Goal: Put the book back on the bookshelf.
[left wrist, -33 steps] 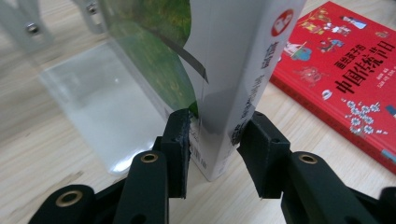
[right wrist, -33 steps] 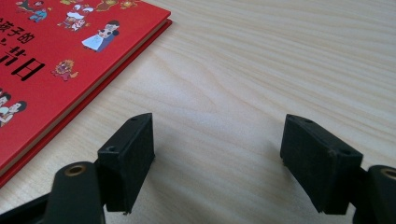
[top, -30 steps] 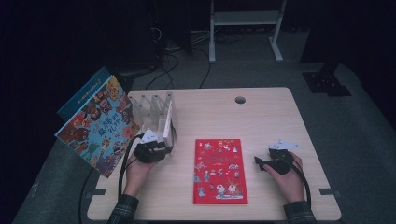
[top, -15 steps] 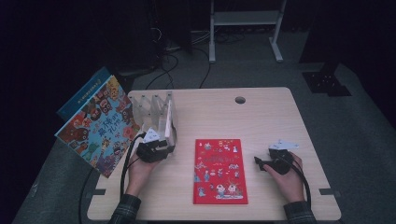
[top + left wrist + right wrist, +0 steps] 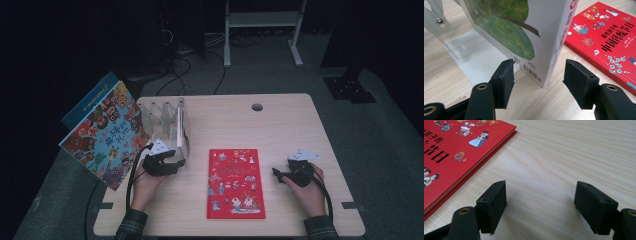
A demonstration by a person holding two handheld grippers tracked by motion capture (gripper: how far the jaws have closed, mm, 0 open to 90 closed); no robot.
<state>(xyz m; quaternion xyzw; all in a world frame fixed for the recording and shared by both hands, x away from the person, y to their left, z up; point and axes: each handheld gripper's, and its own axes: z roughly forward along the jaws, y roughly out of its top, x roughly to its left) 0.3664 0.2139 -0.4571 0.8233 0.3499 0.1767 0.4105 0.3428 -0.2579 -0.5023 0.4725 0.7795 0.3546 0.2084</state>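
A white book with a green cover (image 5: 544, 37) stands upright at the right end of a clear folding rack (image 5: 155, 112). Its lower spine corner lies between the jaws of my left gripper (image 5: 539, 67), which have just been opening. The right pad (image 5: 579, 85) stands clear of the spine and the left pad (image 5: 505, 80) sits just beside the cover. In the high view the left gripper (image 5: 175, 160) rests on the table in front of the rack and the standing book (image 5: 180, 125). A red picture book (image 5: 235, 182) lies flat mid-table. My right gripper (image 5: 278, 175) is open to the right of it, over bare wood (image 5: 540, 187).
A large colourful picture book (image 5: 107, 135) sticks out past the table's left edge, with a blue one behind it. The table (image 5: 280, 125) has a cable hole (image 5: 257, 107) at the back. A white frame stands on the dark floor beyond.
Both hands and both books keep their places in the high view. No shift of the left jaws can be made out there.
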